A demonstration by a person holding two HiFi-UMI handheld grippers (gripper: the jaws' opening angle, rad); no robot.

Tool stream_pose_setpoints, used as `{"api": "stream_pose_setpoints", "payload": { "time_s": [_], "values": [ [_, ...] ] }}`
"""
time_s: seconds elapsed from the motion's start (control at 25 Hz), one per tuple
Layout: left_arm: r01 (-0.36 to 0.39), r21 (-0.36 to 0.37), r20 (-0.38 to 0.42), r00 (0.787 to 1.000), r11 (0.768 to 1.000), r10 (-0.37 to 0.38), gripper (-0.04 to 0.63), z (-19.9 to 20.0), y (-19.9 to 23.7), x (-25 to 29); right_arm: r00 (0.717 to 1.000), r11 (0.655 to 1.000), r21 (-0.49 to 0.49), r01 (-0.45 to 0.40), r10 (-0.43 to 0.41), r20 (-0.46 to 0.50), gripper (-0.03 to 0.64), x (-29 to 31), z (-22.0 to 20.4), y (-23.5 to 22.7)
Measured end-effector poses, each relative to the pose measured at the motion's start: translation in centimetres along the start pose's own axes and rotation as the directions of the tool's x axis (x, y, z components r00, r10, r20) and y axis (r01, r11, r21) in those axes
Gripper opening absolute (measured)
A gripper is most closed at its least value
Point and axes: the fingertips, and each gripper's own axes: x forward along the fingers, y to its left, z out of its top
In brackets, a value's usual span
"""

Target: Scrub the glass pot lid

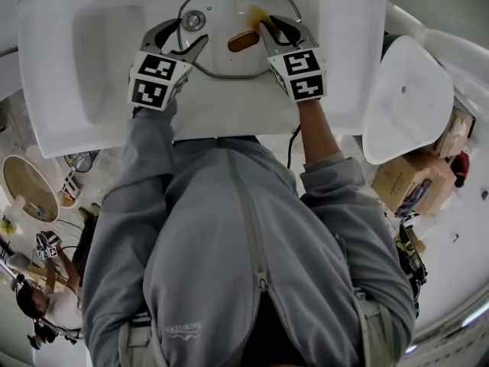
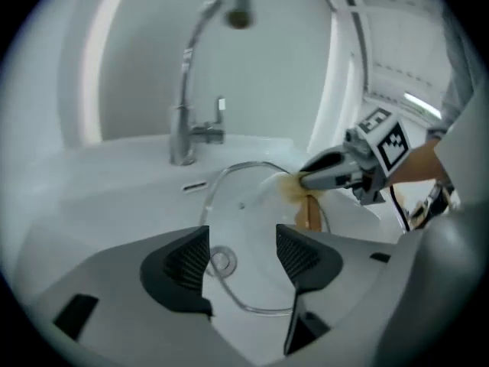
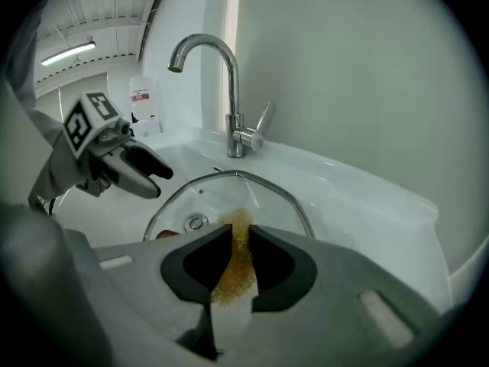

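The glass pot lid point(image 1: 229, 63) with its metal rim lies tilted in the white sink basin point(image 1: 114, 60). A brown oblong piece point(image 1: 243, 41) shows at its middle. My right gripper point(image 1: 267, 24) is shut on a yellow-brown scouring pad point(image 3: 237, 270), whose tip rests on the far part of the lid point(image 3: 229, 193). My left gripper point(image 1: 191, 33) hangs open at the lid's left rim with nothing between its pads. In the left gripper view the lid point(image 2: 252, 205) and the drain point(image 2: 222, 261) show beyond its jaws, and the right gripper point(image 2: 302, 178) holds the pad point(image 2: 287, 187).
A chrome faucet point(image 3: 229, 82) stands behind the basin, with a soap bottle point(image 3: 141, 102) to its left. Right of the sink stand a white rounded fixture point(image 1: 405, 98) and a cardboard box point(image 1: 405, 178). Another person point(image 1: 38, 297) is at the lower left.
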Motion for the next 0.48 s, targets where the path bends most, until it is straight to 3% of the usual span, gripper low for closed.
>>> {"api": "stream_pose_setpoints", "payload": {
  "time_s": [0.08,0.16,0.32,0.4,0.48],
  "values": [
    [0.041,-0.138,-0.012,0.999,0.990,-0.043,0.250,-2.0,3.1,-0.1,1.000,1.000,-0.009,0.004,-0.004,-0.004,0.072,0.0,-0.1,-0.1],
    [0.108,-0.212,-0.051,0.991,0.971,-0.121,0.250,-4.1,4.3,0.9,1.000,1.000,-0.010,0.008,-0.008,-0.005,0.072,0.0,-0.3,-0.2],
    [0.213,-0.284,-0.105,0.962,0.935,-0.251,0.249,-6.6,3.8,3.0,1.000,1.000,-0.021,0.022,-0.022,0.001,0.072,0.1,0.3,-0.1],
    [0.248,-0.303,-0.099,0.952,0.920,-0.289,0.206,-6.9,3.1,3.5,1.000,0.999,-0.033,0.022,-0.022,0.018,0.072,0.2,1.1,0.3],
    [0.266,-0.285,-0.102,0.947,0.921,-0.305,0.140,-6.8,2.6,3.8,0.999,0.998,-0.054,0.014,-0.012,0.036,0.072,0.8,2.5,1.0]
  ]
}}
